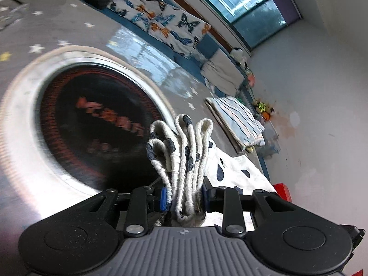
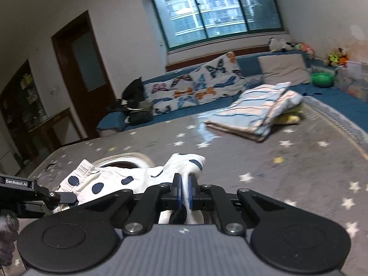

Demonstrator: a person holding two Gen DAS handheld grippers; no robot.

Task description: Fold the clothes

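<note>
A white garment with dark blue spots (image 2: 110,181) lies stretched between my two grippers over a grey star-patterned table (image 2: 287,172). My left gripper (image 1: 184,197) is shut on a bunched stack of its ribbed folds (image 1: 184,142); the rest of the cloth (image 1: 237,172) trails to the right. My right gripper (image 2: 184,191) is shut on another corner of the same garment (image 2: 188,161). The left gripper's black body (image 2: 34,193) shows at the left edge of the right wrist view.
A round metal-rimmed dark inset (image 1: 92,119) sits in the table under the garment. A folded striped cloth (image 2: 255,112) lies farther back. A blue sofa with butterfly cushions (image 2: 197,85) and toys (image 2: 335,58) lines the window wall.
</note>
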